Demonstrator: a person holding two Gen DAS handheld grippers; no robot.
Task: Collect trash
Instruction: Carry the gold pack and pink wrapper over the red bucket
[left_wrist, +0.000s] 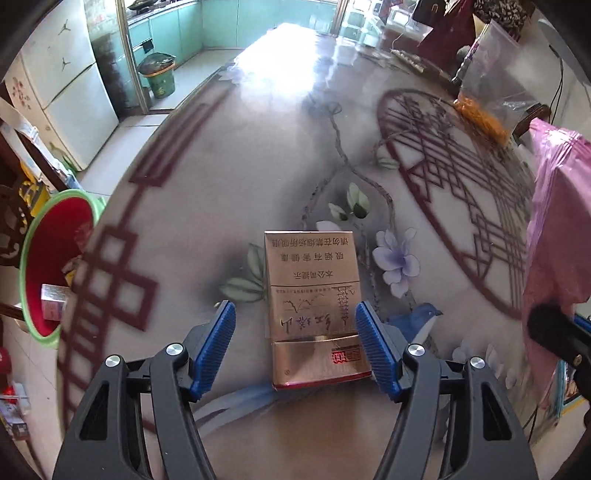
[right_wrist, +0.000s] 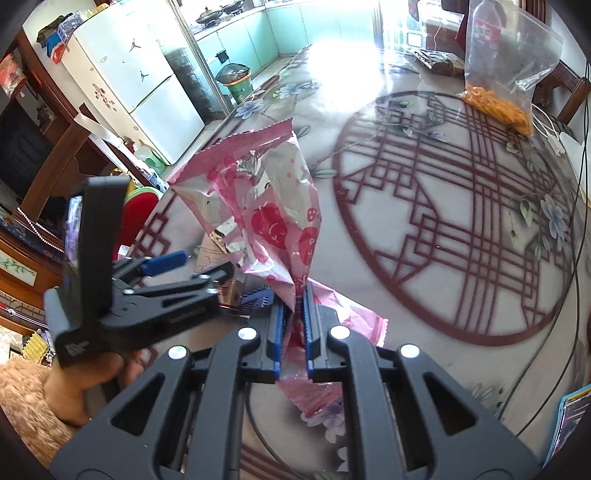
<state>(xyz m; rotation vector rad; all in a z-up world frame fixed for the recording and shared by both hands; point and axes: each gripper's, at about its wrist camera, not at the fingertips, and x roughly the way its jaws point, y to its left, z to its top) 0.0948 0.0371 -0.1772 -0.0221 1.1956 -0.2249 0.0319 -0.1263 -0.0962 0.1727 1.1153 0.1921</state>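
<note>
A gold cigarette pack (left_wrist: 314, 306) lies flat on the patterned table (left_wrist: 258, 166). My left gripper (left_wrist: 295, 317) is open, its blue pads on either side of the pack's near half, not touching it. My right gripper (right_wrist: 293, 299) is shut on a pink strawberry-print wrapper (right_wrist: 273, 206) and holds it up above the table. The wrapper also shows at the right edge of the left wrist view (left_wrist: 554, 229). A green bin with a red liner (left_wrist: 55, 258) stands beside the table's left edge, with a small box in it. The left gripper shows in the right wrist view (right_wrist: 207, 277).
A clear zip bag with orange snacks (right_wrist: 506, 74) stands at the table's far right. Cables (right_wrist: 569, 258) run along the right edge. A fridge (right_wrist: 136, 74) and a second green bin (right_wrist: 238, 83) stand on the floor beyond the table.
</note>
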